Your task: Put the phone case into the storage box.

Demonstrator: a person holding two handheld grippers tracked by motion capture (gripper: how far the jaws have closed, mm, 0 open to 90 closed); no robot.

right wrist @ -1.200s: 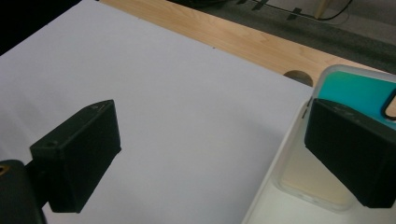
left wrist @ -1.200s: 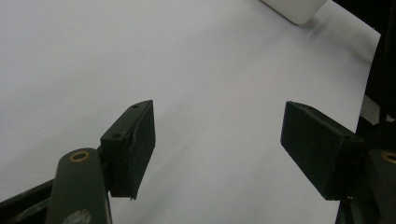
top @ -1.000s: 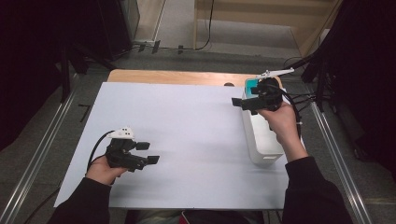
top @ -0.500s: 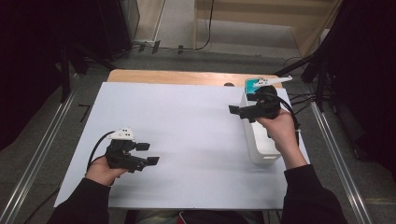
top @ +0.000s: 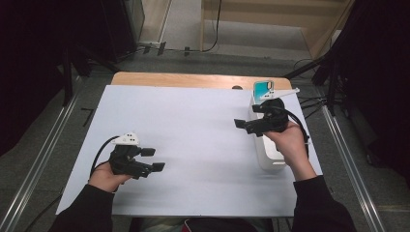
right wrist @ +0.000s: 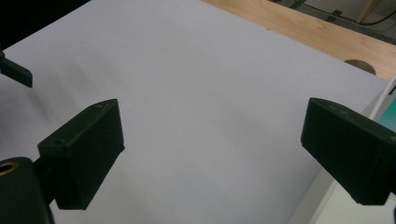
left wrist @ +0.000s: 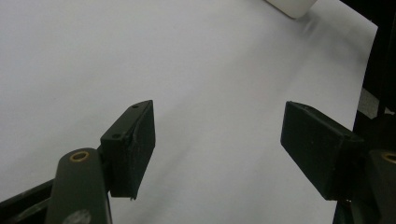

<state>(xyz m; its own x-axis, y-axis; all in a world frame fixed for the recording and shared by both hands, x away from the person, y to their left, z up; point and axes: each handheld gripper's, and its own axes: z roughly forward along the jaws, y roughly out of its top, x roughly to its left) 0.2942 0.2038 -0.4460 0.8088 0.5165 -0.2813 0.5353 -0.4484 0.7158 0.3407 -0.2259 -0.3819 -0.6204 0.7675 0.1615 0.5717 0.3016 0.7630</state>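
From the high view, the left gripper [top: 153,159] rests low over the white sheet [top: 193,135] that covers the table, its jaws standing wide with nothing between them; it sits well apart from everything else, which reads as a waiting pose that leaves the working side free. The right gripper [top: 245,125] hovers just beside the near long wall of the white tray [top: 263,157], its jaws also wide and empty, pointing out over the bare sheet and away from the tray. A teal box [top: 263,89] stands upright at the far end of that tray, just behind this gripper's body, so the thing nearest to be handled lies behind the jaws and not in front of them. In the left gripper view, the two black pads [left wrist: 135,144] stand well apart over plain white sheet, and a rounded corner of the tray [left wrist: 289,5] shows far ahead, at the upper right. In the right gripper view, the pads [right wrist: 88,144] are spread wide over empty sheet, the bare wooden table edge [right wrist: 303,32] runs ahead of them, and the tray's rim [right wrist: 322,196] lies just under the right-hand jaw, with a sliver of teal beside it.
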